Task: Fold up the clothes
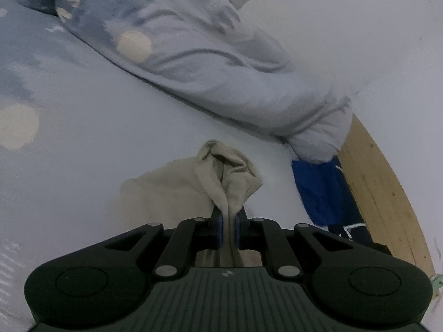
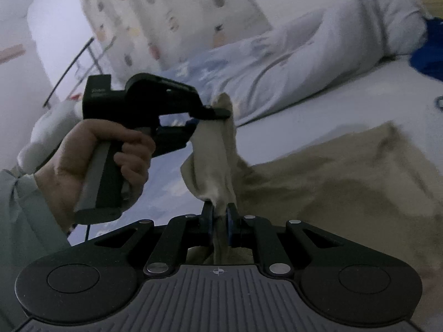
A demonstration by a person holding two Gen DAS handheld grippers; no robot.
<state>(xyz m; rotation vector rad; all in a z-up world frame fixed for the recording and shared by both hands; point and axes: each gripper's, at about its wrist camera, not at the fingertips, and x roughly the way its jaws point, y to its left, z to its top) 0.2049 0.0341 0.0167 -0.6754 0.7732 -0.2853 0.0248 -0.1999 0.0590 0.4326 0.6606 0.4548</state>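
Both my left gripper (image 1: 228, 228) and right gripper (image 2: 219, 222) pinch tight on bunched edges of the soft, limp beige garment (image 2: 346, 171), lifted just above the bed (image 1: 97, 144).

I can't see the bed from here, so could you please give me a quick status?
Left gripper and right gripper both shut on beige garment. Edge lifted, rest on bed. Rolled duvet beyond, clear.

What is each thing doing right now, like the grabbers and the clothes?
Left gripper: shut on the beige garment.
Right gripper: shut on the same garment.
Beige garment: pinched edge lifted, rest lying on the bed.
Duvet: rumpled.
Blue garment: lying crumpled.
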